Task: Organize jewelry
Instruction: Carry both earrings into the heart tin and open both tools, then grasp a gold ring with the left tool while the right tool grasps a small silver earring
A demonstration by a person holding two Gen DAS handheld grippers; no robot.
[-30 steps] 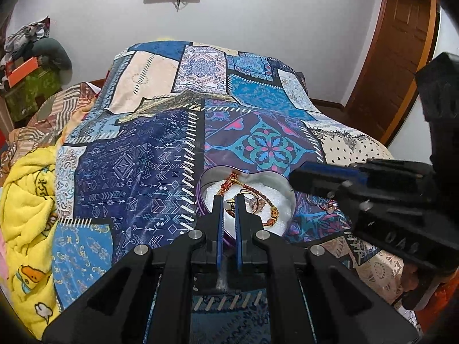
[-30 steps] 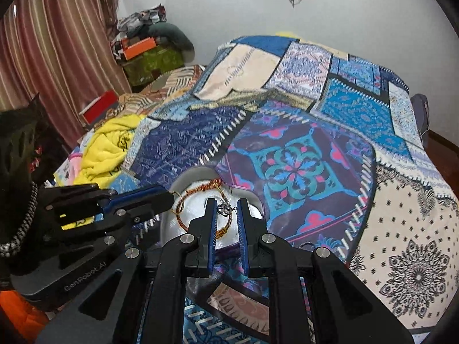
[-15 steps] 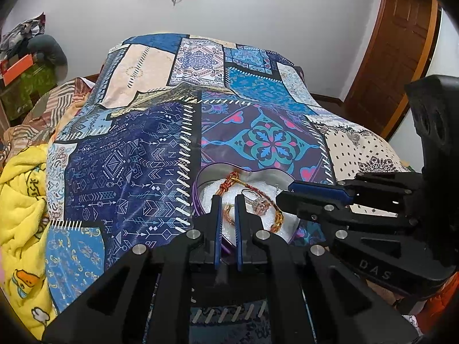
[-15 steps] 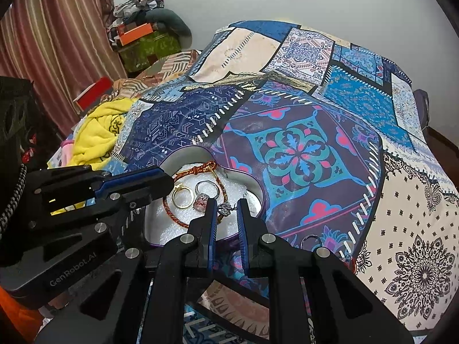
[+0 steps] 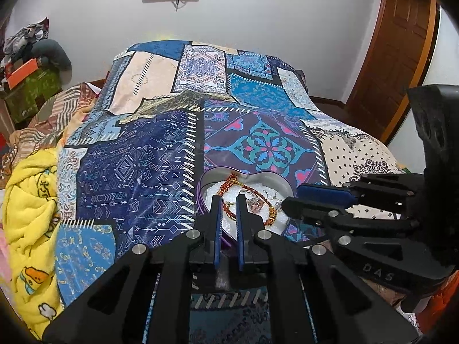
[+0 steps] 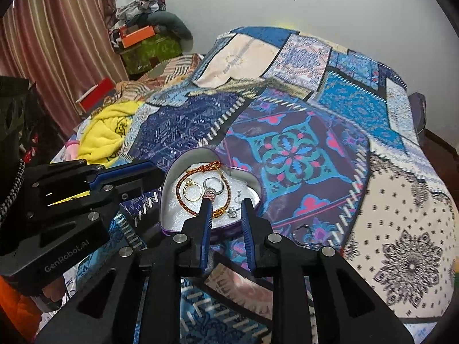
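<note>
A heart-shaped tin [image 6: 169, 197] with purple rim and white lining lies on the patchwork bedspread. It holds an orange braided bracelet [image 6: 183, 205], a gold ring [image 6: 191, 191], a silver ring [image 6: 213, 185] and a small silver earring [image 6: 233, 212]. My right gripper [image 6: 225, 205] is open just over the tin's near edge, with the earring lying between its tips. My left gripper [image 5: 228, 200] has its fingers a narrow gap apart, empty, at the tin [image 5: 275, 182] near the bracelet [image 5: 229, 189]. Each gripper shows in the other's view.
A loose silver ring [image 6: 301, 233] lies on the bedspread right of the tin. A yellow blanket [image 6: 106, 134] is bunched at the bed's left edge. Boxes and clothes [image 6: 143, 40] are piled by the curtain. A wooden door [image 5: 401, 51] stands to the right.
My right gripper has opened and let go of the small silver earring, which now lies in the tin. My left gripper has stayed near the tin with its gap slightly wider.
</note>
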